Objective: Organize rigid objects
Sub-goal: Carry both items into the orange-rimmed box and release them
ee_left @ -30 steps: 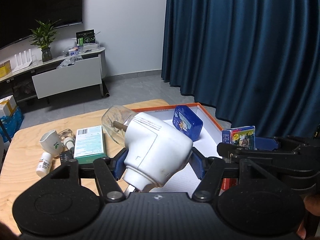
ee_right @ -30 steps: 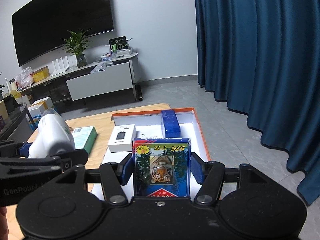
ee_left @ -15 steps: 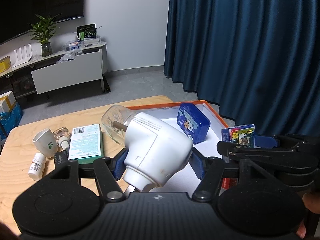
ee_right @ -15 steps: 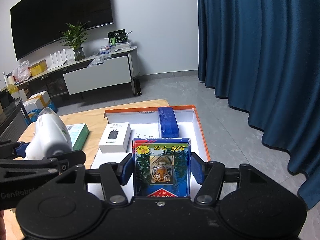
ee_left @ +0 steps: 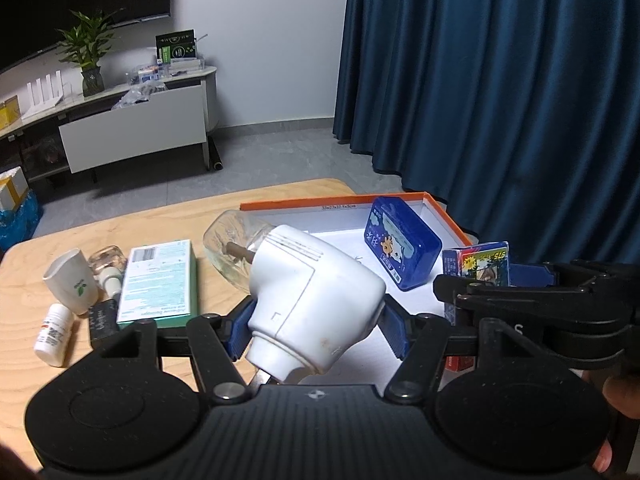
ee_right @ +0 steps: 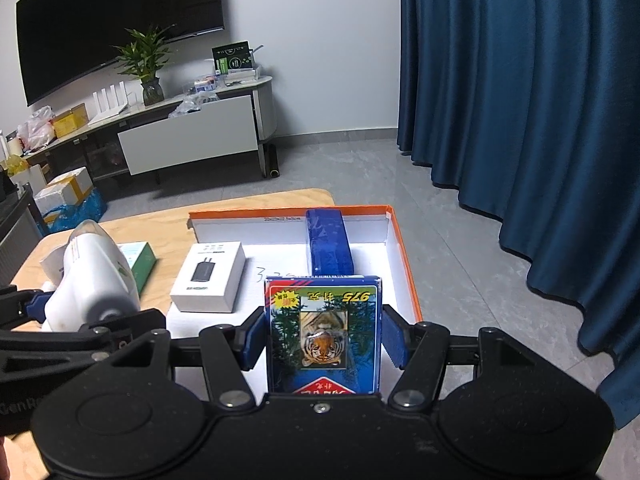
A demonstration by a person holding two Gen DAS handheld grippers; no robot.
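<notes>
My left gripper (ee_left: 316, 328) is shut on a white plug-in device (ee_left: 312, 300) with a clear glass bulb (ee_left: 228, 248) at its far end, held above the table's edge by the box. It also shows in the right wrist view (ee_right: 92, 280). My right gripper (ee_right: 323, 338) is shut on a blue tiger card pack (ee_right: 323, 336), held over the near part of the orange-rimmed white box (ee_right: 404, 248). The pack also shows in the left wrist view (ee_left: 478, 266). Inside the box lie a blue tin (ee_left: 402, 254) and a white charger box (ee_right: 208, 276).
On the wooden table (ee_left: 168, 216) left of the box lie a green carton (ee_left: 160, 284), a white cup (ee_left: 70, 282), a small white bottle (ee_left: 54, 334), a small glass bottle (ee_left: 106, 260) and a black item (ee_left: 102, 318). A blue curtain (ee_right: 520, 120) hangs at the right.
Both grippers have moved slightly forward toward the box with their objects still held. The table items have shifted a little in view.
</notes>
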